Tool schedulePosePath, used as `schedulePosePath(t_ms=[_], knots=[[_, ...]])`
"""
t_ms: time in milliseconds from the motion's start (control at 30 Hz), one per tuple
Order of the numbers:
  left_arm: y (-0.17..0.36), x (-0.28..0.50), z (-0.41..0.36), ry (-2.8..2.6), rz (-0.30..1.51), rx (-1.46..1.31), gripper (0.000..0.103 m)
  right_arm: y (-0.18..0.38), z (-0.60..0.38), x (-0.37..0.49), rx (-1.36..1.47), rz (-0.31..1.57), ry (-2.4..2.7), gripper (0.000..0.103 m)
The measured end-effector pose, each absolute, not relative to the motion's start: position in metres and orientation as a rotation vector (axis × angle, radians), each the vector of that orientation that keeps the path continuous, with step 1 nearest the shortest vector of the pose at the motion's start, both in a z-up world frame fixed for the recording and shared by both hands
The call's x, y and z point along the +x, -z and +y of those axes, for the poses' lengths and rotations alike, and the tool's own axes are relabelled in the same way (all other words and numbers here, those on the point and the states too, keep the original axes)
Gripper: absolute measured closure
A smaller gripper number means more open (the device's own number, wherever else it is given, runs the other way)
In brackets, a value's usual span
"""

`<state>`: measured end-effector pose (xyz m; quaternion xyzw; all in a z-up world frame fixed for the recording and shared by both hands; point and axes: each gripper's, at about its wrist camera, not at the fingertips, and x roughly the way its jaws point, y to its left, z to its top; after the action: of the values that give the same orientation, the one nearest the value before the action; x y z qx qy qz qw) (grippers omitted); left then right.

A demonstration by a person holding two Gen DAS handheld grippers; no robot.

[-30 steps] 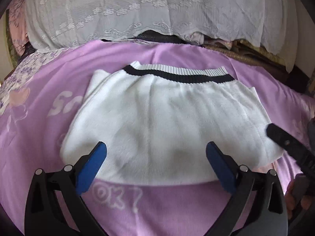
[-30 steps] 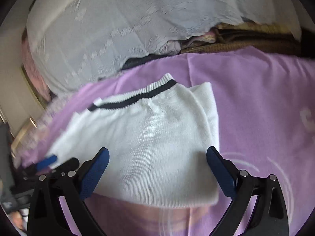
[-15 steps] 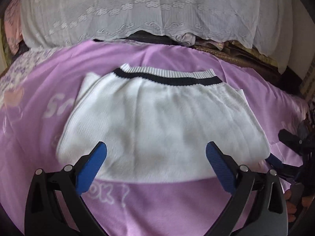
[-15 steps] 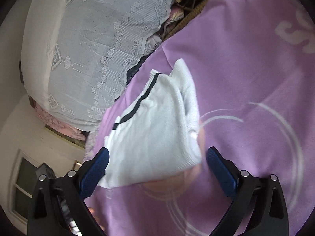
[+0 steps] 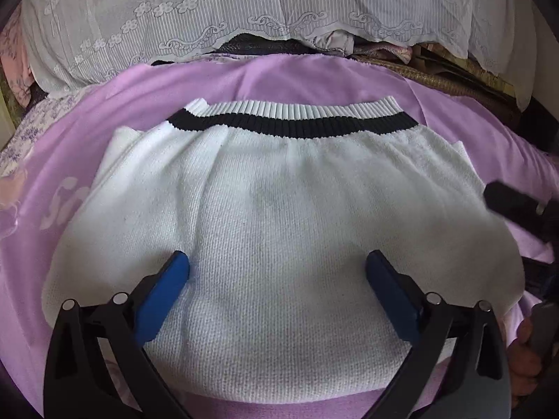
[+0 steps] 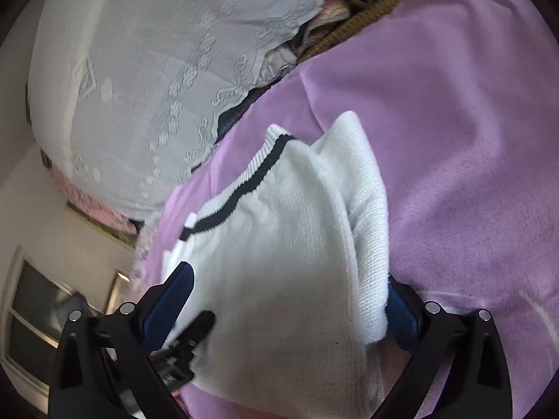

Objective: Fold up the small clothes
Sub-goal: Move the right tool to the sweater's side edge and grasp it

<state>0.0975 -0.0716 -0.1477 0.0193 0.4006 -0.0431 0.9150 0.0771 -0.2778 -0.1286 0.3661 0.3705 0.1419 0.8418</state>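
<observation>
Soft, even daylight fills both views, bright enough that the white knit garment (image 5: 279,216) nearly washes out, with only faint grey shadows under the blue fingertips (image 5: 164,289). The left wrist view is sharp in the middle, while the right wrist view is smeared by motion blur (worst over the lace cover (image 6: 167,80) and the window (image 6: 38,317)). Both fisheye pictures bend strongly and darken to black at the corners.

Your white garment (image 5: 279,216) is a coarse, matt knit with a ribbed black-and-white band (image 5: 293,120). It lies on a soft, velvety purple blanket (image 6: 471,139). Behind hangs thin white lace cloth (image 5: 244,10). Your left gripper (image 5: 277,276) is matt black plastic with smooth blue pads (image 5: 164,288).
</observation>
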Motion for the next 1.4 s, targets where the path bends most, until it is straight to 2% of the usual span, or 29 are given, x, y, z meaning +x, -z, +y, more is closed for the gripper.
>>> schedulePosePath(t_ms=[1133, 1300, 1400], knots=[[0.147, 0.095, -0.069, 0.097, 0.819, 0.037, 0.004, 0.128, -0.279, 0.073, 0.771, 0.75, -0.309, 0.004], [0.125, 0.095, -0.048, 0.063, 0.753, -0.004, 0.005, 0.128, -0.279, 0.072, 0.776, 0.75, -0.311, 0.004], [0.133, 0.117, -0.022, -0.07, 0.8, 0.006, 0.004, 0.128, -0.278, 0.072, 0.776, 0.75, -0.31, 0.004]])
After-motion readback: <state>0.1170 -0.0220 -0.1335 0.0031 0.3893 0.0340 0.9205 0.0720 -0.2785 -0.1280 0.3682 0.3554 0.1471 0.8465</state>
